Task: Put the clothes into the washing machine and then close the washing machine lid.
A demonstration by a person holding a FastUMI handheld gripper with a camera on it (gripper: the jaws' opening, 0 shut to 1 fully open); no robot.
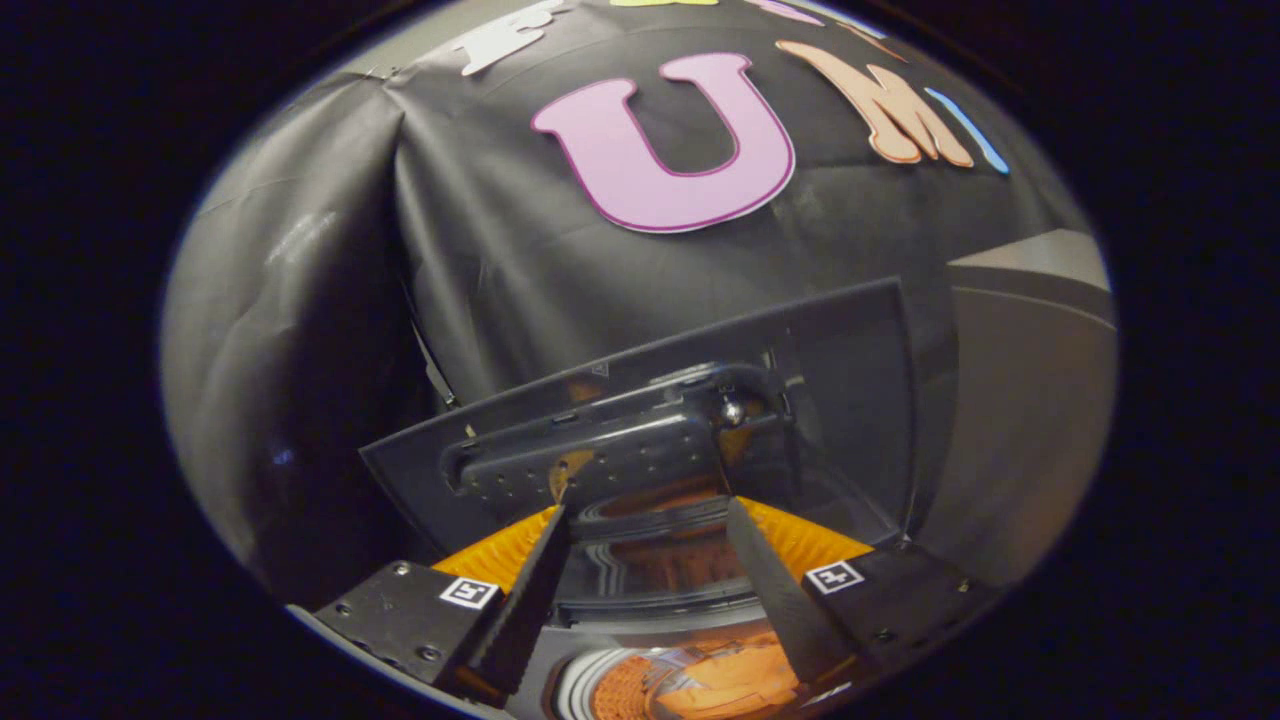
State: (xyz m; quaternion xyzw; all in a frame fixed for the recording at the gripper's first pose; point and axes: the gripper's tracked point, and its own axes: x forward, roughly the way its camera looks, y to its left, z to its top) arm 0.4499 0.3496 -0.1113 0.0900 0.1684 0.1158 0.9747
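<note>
We see booth cloth (300, 330) hanging in folds to the left, running behind everything ahead of us.

Washer lid (650, 440) stands raised and tilted just beyond our fingertips, its dark underside facing us. A ribbed bar (590, 465) with small holes crosses that underside, slightly slanted. A small shiny ball-like fitting (733, 411) sits at the bar's right end. The lid's glass panel shows concentric rings and an orange glow between our fingers.

Gripper (648, 520) is spread, fingers apart, nothing between them but the lid beyond. Neither finger presses on anything we can see; the left tip sits close under the bar, and we cannot tell whether it touches. Each finger base carries a small square marker (469, 592).

Below, between the finger bases, the drum opening (585, 685) shows a pale rim. Clothes (720, 675), orange fabric, lie down inside the drum, crumpled; only part shows past the fingers.

To the right, past the lid's edge, stands a grey panel (1030, 400) with a lighter top face, close beside the lid. We cannot tell whether they touch.

In the way: the raised lid blocks straight ahead; the right finger covers part of the drum.
</note>
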